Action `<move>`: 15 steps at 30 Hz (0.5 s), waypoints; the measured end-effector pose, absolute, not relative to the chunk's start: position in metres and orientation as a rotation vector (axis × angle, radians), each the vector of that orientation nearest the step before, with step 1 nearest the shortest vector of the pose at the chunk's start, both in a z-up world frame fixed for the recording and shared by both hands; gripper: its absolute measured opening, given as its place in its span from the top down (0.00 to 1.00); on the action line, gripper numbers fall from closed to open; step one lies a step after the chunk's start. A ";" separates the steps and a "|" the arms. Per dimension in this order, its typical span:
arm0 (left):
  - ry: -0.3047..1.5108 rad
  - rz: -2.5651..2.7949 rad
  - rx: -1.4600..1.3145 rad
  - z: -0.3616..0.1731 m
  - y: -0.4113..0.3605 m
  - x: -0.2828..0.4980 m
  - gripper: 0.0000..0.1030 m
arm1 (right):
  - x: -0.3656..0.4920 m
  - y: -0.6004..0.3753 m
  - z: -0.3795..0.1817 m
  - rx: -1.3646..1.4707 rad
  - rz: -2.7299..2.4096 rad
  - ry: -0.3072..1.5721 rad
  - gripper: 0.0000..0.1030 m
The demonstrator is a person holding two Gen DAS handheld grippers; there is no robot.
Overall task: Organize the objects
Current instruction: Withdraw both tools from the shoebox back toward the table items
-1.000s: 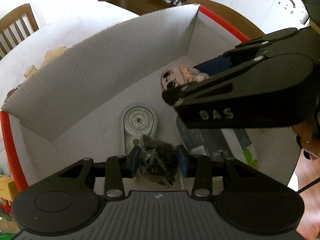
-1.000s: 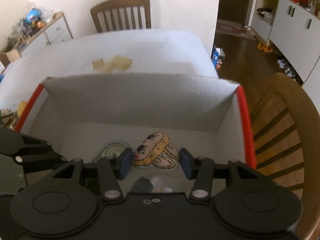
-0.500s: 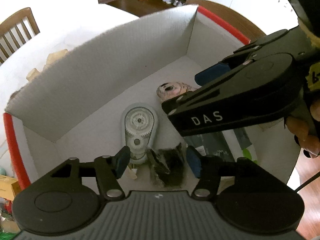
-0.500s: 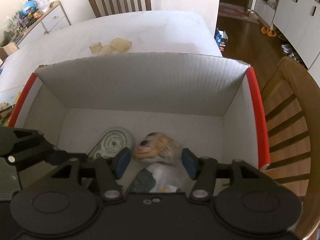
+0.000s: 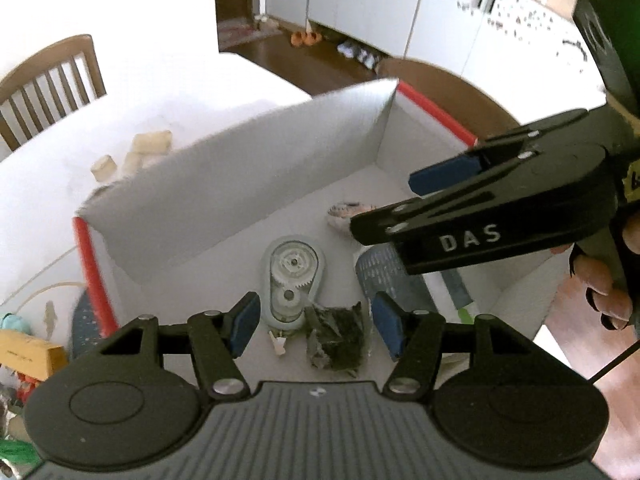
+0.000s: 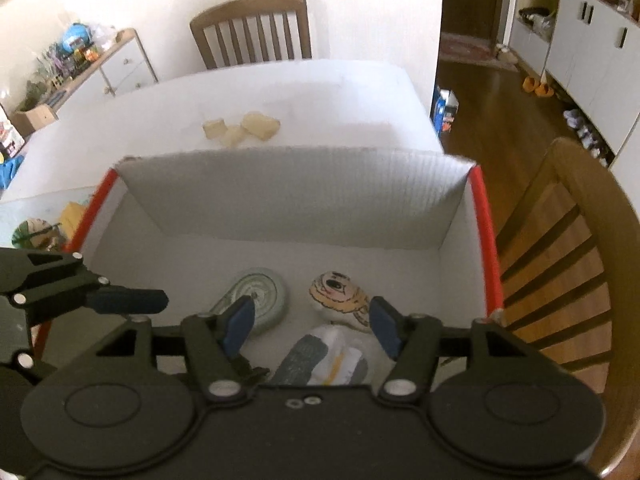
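A white cardboard box (image 5: 240, 184) with red edges holds several objects. A dark crumpled packet (image 5: 336, 338) lies on its floor, just below my open, empty left gripper (image 5: 316, 326). A grey-green tape dispenser (image 5: 293, 280) lies beside it, also in the right wrist view (image 6: 256, 300). A cartoon-face toy (image 6: 340, 294) and a grey-white pouch (image 6: 328, 358) lie under my open, empty right gripper (image 6: 312, 326), which crosses the left wrist view at the right (image 5: 444, 184).
The box (image 6: 296, 200) sits on a white table (image 6: 280, 96) with pale yellow blocks (image 6: 240, 128) behind it. Wooden chairs stand at the far side (image 6: 252, 32) and the right (image 6: 568, 248). Clutter lies left of the box (image 5: 24, 356).
Both grippers opened and rose above the box. The dark packet left the left gripper and the cartoon-face toy left the right gripper; both now lie on the box floor.
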State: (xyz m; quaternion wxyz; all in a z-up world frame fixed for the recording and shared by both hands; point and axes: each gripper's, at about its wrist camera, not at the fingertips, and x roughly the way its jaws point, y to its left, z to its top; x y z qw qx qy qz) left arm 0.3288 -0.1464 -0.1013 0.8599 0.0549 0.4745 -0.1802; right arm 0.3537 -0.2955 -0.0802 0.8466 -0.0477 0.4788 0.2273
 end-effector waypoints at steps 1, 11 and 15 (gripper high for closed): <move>0.982 -0.375 0.110 -0.097 -0.143 0.325 0.40 | 0.351 -0.297 -0.075 -0.091 0.482 0.999 0.39; 0.875 -0.354 0.046 -0.061 -0.105 0.298 0.40 | 0.317 -0.285 -0.040 -0.081 0.504 0.901 0.39; 0.838 -0.346 0.032 -0.050 -0.090 0.288 0.40 | 0.303 -0.279 -0.031 -0.063 0.520 0.872 0.38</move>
